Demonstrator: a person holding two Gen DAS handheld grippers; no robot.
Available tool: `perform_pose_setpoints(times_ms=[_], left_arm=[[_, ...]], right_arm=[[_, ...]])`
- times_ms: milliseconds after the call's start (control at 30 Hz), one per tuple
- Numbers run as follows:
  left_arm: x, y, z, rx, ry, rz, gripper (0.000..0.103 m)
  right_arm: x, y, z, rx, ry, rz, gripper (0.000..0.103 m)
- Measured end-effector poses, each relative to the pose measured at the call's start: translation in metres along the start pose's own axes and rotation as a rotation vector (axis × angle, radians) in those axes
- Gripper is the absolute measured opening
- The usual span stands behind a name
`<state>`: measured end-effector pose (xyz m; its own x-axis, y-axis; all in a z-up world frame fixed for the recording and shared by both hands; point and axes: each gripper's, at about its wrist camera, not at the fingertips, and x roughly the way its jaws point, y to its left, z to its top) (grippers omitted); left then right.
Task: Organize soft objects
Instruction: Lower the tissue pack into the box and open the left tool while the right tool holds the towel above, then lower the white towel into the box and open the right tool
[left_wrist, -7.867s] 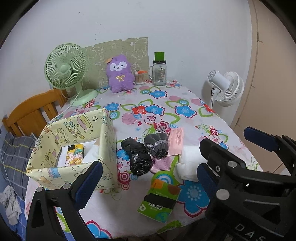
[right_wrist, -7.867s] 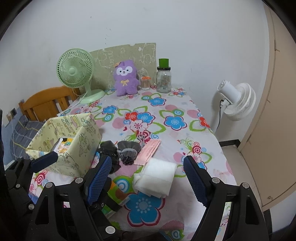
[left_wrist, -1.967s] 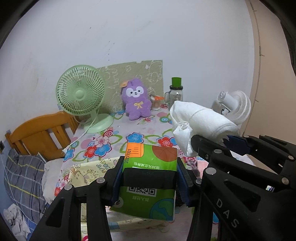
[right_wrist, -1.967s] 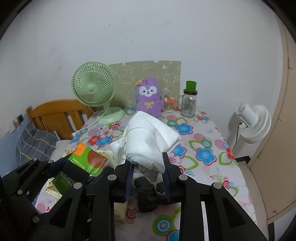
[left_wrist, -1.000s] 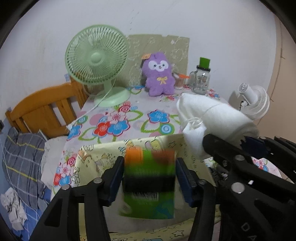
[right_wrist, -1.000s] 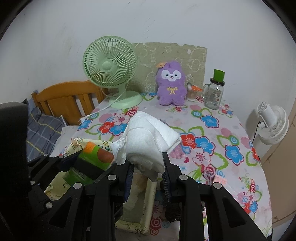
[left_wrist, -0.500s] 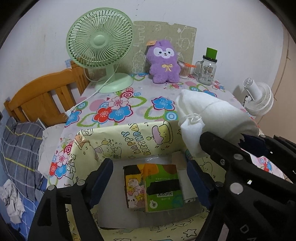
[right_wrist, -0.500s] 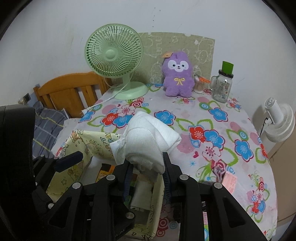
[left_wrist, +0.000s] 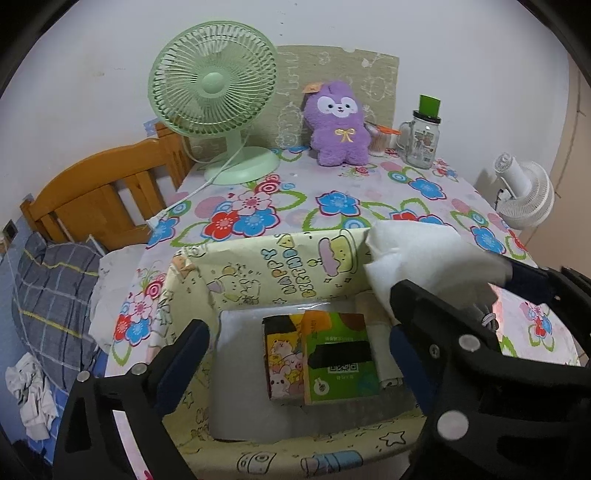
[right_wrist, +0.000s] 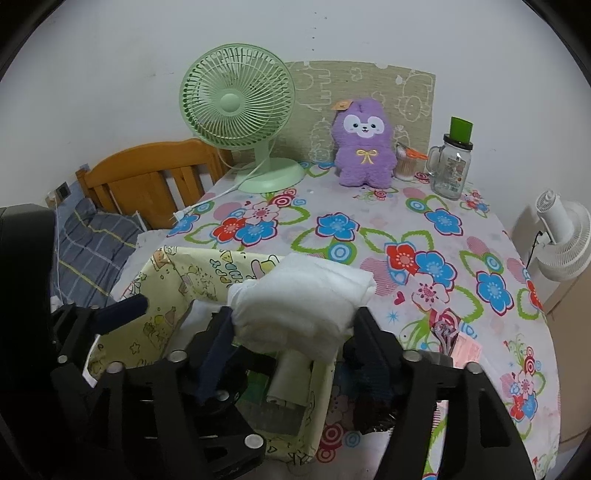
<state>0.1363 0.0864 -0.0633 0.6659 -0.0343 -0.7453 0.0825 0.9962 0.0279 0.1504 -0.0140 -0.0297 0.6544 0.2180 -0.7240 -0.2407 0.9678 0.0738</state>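
Note:
A yellow cartoon-print box (left_wrist: 277, 266) stands at the near edge of the flowered table. Inside it lie a green tissue pack (left_wrist: 340, 354), a cartoon-print pack (left_wrist: 282, 358) and a cream roll (left_wrist: 384, 343). My left gripper (left_wrist: 295, 347) hovers over the box, its jaws opening wide with nothing held. My right gripper (right_wrist: 291, 332) hangs above the box's right side (right_wrist: 173, 280). Its jaws are opening, and the white rolled towel (right_wrist: 299, 295) sits loosely between them, blurred in the left wrist view (left_wrist: 424, 254).
At the back of the table stand a green desk fan (left_wrist: 214, 85), a purple plush (left_wrist: 338, 125) and a glass jar (left_wrist: 423, 136). A white fan (left_wrist: 524, 199) is off the right edge and a wooden headboard (left_wrist: 99, 195) to the left. A pink packet (right_wrist: 467, 349) lies right of the box.
The green tissue pack left my left gripper and landed in the box; those jaws spread wide. My right jaws widened around the towel, which sank toward the box.

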Motion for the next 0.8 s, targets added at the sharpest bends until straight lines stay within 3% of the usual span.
perform_pose_setpoints(times_ms=[133,800], left_arm=[[-0.006,0.0,-0.003,-0.012,-0.008,0.005,0.102],[-0.033,-0.017,-0.01,0.0,-0.053,0.003,0.103]], right_arm=[[-0.006,-0.001,-0.002,0.006,-0.025,-0.016,0.085],[-0.04,-0.01,-0.012,-0.003,-0.08,-0.046,0.091]])
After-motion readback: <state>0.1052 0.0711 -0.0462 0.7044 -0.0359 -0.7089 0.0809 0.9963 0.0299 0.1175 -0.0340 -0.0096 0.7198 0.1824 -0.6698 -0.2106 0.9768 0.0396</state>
